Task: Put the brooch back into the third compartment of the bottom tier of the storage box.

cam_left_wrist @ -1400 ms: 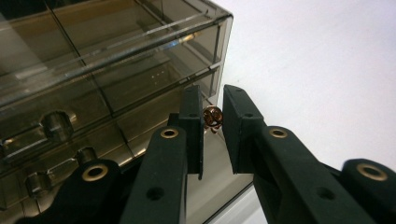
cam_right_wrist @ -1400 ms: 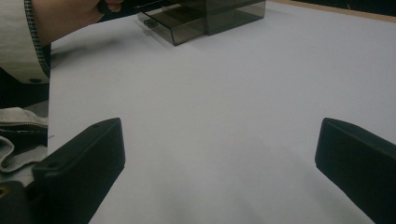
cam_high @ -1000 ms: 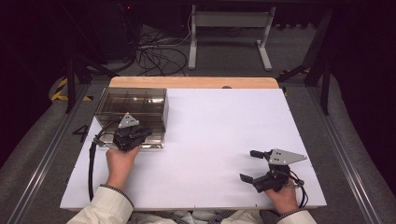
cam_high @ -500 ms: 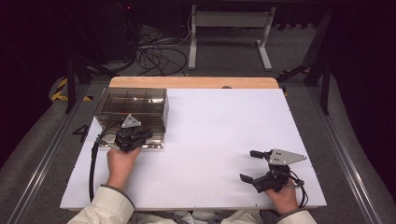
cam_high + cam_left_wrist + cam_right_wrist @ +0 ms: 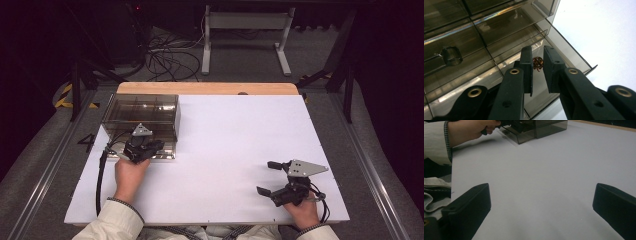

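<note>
Sitting between the left tongs (image 5: 538,71), copper wire ball (image 5: 537,62), in open drawer (image 5: 571,53)

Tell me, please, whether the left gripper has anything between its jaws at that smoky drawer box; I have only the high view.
Observer: Yes. The left gripper is shut on a small copper-coloured piece, which sits between its jaw tips.
Operator: Where is that piece just now?
Observer: Inside the pulled-out drawer, above its clear floor. I cannot tell whether it is lifted off the floor.
Operator: And is the right gripper carrying anything?
Observer: No. The right gripper has its jaws wide open, with just the bare white table between them.
</note>
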Action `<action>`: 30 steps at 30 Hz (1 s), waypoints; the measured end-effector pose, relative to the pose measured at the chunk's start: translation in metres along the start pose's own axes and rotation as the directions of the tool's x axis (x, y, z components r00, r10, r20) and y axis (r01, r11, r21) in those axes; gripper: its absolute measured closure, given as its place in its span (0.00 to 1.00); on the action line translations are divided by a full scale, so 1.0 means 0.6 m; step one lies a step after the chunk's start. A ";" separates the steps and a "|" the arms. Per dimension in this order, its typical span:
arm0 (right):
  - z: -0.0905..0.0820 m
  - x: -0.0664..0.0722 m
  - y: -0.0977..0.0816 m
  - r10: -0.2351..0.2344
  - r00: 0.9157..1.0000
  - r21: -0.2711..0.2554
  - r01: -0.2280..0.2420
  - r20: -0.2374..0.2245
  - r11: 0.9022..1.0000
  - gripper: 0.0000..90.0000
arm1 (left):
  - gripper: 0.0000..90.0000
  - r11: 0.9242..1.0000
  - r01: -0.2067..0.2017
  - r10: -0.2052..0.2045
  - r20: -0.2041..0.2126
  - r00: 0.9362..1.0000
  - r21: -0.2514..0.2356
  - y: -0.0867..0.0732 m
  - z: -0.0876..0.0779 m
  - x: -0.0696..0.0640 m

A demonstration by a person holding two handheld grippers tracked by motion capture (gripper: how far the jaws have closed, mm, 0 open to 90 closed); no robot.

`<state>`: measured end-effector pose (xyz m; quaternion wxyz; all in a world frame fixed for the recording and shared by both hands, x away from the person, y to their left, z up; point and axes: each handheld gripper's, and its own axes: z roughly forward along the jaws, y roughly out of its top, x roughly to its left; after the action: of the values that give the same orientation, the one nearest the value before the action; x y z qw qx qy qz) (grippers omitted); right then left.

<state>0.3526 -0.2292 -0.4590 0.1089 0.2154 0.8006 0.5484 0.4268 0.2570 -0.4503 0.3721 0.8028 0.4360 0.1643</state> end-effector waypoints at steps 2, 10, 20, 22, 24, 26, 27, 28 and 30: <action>0.000 0.000 0.000 0.000 1.000 0.000 0.000 0.000 1.000 0.02 | 0.87 1.000 -0.001 0.001 0.001 1.000 0.002 0.000 0.001 0.001; 0.000 0.000 0.000 -0.001 1.000 0.000 0.001 -0.002 1.000 0.02 | 0.87 1.000 0.007 -0.007 0.007 1.000 0.009 0.000 0.002 0.000; 0.000 0.000 0.000 -0.001 1.000 0.000 0.001 -0.003 1.000 0.02 | 0.84 1.000 0.009 -0.009 -0.006 1.000 0.006 0.000 0.002 0.000; 0.000 0.000 0.000 -0.001 1.000 0.000 0.001 -0.004 1.000 0.02 | 0.83 1.000 0.006 -0.006 -0.008 1.000 0.001 0.000 0.001 0.000; 0.000 0.000 0.000 -0.001 1.000 0.000 0.001 -0.005 1.000 0.02 | 0.82 1.000 0.006 -0.006 -0.009 1.000 -0.007 0.001 -0.001 -0.002; 0.000 0.000 0.000 -0.001 1.000 0.000 0.001 -0.005 1.000 0.02 | 0.82 1.000 0.001 -0.001 -0.008 1.000 -0.018 0.002 -0.005 -0.004; 0.000 0.000 0.000 -0.001 1.000 0.000 0.001 -0.005 1.000 0.02 | 0.82 1.000 -0.003 0.003 -0.007 1.000 -0.022 0.003 -0.006 -0.006; 0.000 0.000 0.000 -0.001 1.000 0.000 0.001 -0.005 1.000 0.02 | 0.82 1.000 -0.006 0.006 -0.004 1.000 -0.028 0.004 -0.008 -0.007; 0.000 0.000 0.000 -0.001 1.000 0.000 0.001 -0.004 1.000 0.02 | 0.82 0.999 -0.015 0.015 -0.003 1.000 -0.039 0.005 -0.014 -0.012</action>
<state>0.3526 -0.2289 -0.4591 0.1074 0.2140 0.8010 0.5486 0.4197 0.2536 -0.4420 0.3856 0.7985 0.4272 0.1768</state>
